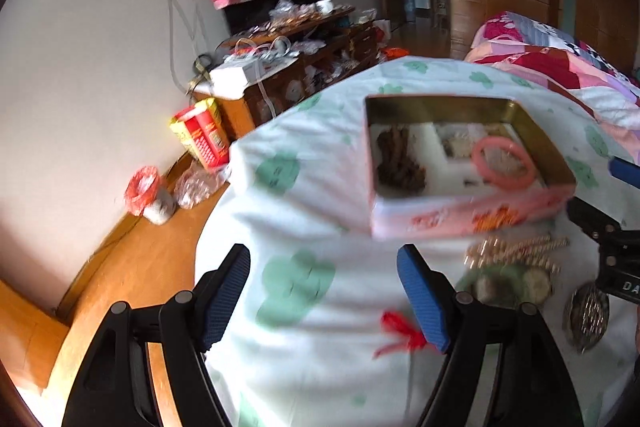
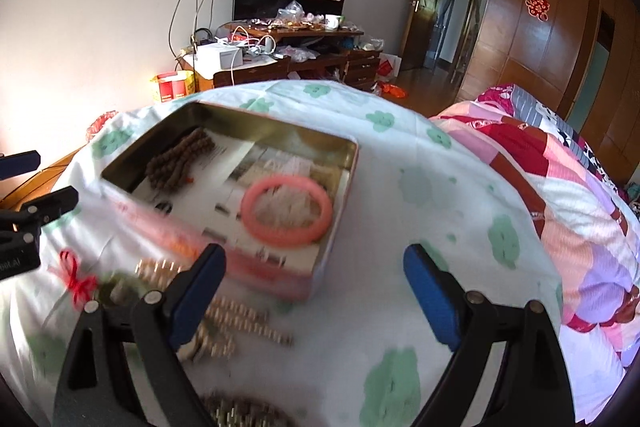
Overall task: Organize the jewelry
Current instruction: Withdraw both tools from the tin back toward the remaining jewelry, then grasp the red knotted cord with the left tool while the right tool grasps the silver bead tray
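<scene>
Mostly bed (image 2: 460,227), white sheet with green clover print, patchwork quilt (image 2: 560,187) alongside. Open tin (image 2: 336,227) on sheet, pink bangle (image 2: 286,211) and brown beads (image 2: 180,163) inside; gold chain (image 1: 516,251) just in front. Left hand-held gripper (image 1: 324,299) wide, empty. Right hand-held gripper (image 2: 316,303) wide, empty. Cluttered wooden desk (image 2: 288,63) against white wall, wood floor (image 1: 120,267).

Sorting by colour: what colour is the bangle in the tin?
Pink, a coral shade. The bangle shows best in the right wrist view.

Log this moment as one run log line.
left gripper: open, empty | right gripper: open, empty | tin: pink bangle, brown beads inside | gold chain: outside
</scene>
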### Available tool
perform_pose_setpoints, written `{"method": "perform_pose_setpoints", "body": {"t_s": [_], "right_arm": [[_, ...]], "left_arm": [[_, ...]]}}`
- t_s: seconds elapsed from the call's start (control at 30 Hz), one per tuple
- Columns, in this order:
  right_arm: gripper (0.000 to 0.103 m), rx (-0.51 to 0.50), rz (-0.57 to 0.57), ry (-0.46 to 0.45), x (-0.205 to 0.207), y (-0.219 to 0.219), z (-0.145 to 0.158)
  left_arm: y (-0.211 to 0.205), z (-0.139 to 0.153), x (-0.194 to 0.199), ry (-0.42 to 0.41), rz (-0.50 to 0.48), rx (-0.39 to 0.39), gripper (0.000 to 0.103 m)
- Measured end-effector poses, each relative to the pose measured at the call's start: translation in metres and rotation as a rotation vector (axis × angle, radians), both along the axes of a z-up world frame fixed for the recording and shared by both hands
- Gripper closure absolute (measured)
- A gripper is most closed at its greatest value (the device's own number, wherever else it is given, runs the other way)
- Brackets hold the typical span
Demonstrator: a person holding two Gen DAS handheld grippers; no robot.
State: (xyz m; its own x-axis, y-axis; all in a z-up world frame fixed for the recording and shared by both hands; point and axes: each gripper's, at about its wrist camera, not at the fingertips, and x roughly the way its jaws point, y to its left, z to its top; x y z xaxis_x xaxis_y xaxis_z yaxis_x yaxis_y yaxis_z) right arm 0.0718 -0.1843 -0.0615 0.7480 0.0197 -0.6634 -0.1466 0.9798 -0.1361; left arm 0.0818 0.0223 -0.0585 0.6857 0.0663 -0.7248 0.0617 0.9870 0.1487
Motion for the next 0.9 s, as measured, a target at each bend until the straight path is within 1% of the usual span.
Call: {"method": "perform_pose_setpoints", "body": {"t_s": [0.13,0.2,0.4,0.47,0.5,0.53,0.67,0.8,0.83,0.9], "right_arm": [[0.01,0.016,-0.013,0.013,-0.02,-0.003,-0.008],[0.01,0.017,-0.019,0.02,-0.031,-0.003,-0.013],[0.01,0.022,-0.043,0.008,-0.056,-0.007,-0.014],[0.01,0.022,-0.044,0.0,-0.062,-0.007,-0.013],[0.01,0.014,-0.044,-0.007,-0.066,-0.006,-0.013],[0.01,0.011,-0.047,-0.01,-0.068,-0.006,-0.014],[0.008,0.01,-0.048,-0.002,-0.073,-0.004,-0.022],[0.008,0.005,-0.047,0.011,-0.074,-0.003,-0.029],[0.008,0.0,-0.044,0.011,-0.074,-0.002,-0.03],[0.008,-0.007,-0.043,0.012,-0.075,-0.001,-0.033]], "left_arm": [[0.006,-0.006,-0.016,0.016,0.02,-0.02,0.027],[0.006,-0.008,-0.025,0.021,0.025,-0.042,0.027],[-0.007,-0.012,-0.041,0.028,-0.011,-0.061,0.027],[-0.015,-0.012,-0.044,0.022,-0.027,-0.042,0.027],[-0.017,-0.014,-0.045,0.025,-0.034,-0.044,0.027],[-0.019,-0.016,-0.046,0.033,-0.044,-0.049,0.027],[-0.023,-0.026,-0.041,0.051,-0.053,-0.027,0.027],[-0.016,-0.041,-0.031,0.076,-0.013,-0.021,0.027],[-0.013,-0.045,-0.029,0.082,-0.005,-0.026,0.027],[-0.008,-0.047,-0.028,0.076,0.0,-0.062,0.027]]}}
